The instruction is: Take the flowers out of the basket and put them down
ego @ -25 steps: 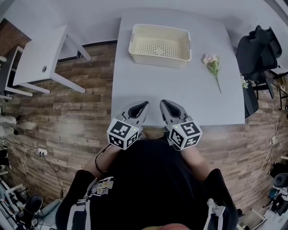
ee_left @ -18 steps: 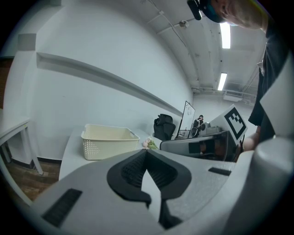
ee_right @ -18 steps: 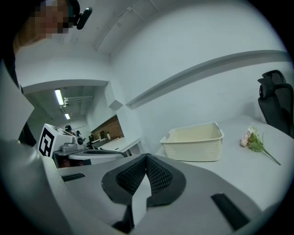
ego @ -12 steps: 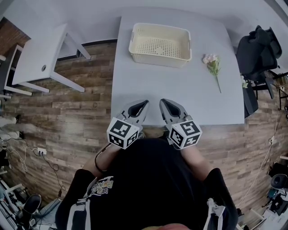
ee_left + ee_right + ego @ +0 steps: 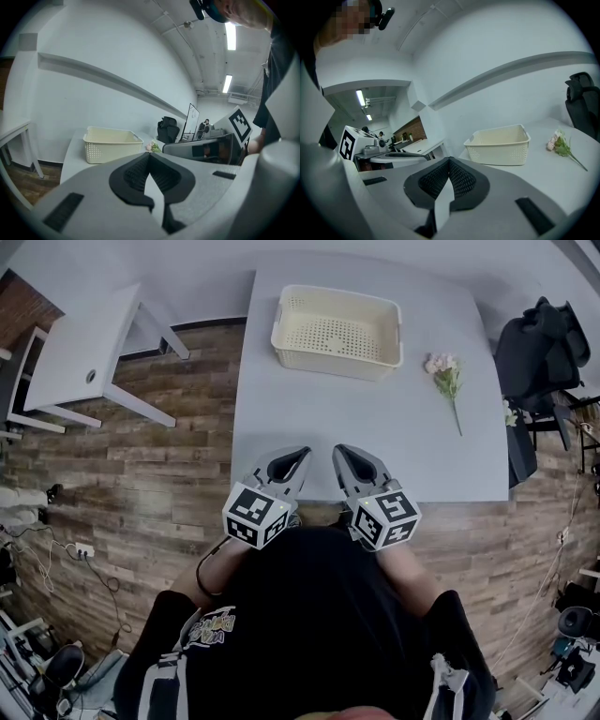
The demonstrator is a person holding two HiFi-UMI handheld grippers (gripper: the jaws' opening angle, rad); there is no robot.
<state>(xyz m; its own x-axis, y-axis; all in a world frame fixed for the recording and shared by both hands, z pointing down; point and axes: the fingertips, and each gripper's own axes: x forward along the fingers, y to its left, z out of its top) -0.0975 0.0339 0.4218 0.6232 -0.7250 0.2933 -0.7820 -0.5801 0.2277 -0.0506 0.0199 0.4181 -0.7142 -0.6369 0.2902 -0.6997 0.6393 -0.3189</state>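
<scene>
With the flower (image 5: 442, 371) on the desk (image 5: 375, 427) right of the empty basket (image 5: 333, 367), the left tongs (image 5: 300, 457) and right tongs (image 5: 339, 455), clenched on nothing, probably need only rest at bottom centre.

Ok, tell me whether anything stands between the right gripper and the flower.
Nothing visible does. The flower lies on the table right of the basket, and the stretch between it and the right gripper is bare; the basket stands left of that line.
</scene>
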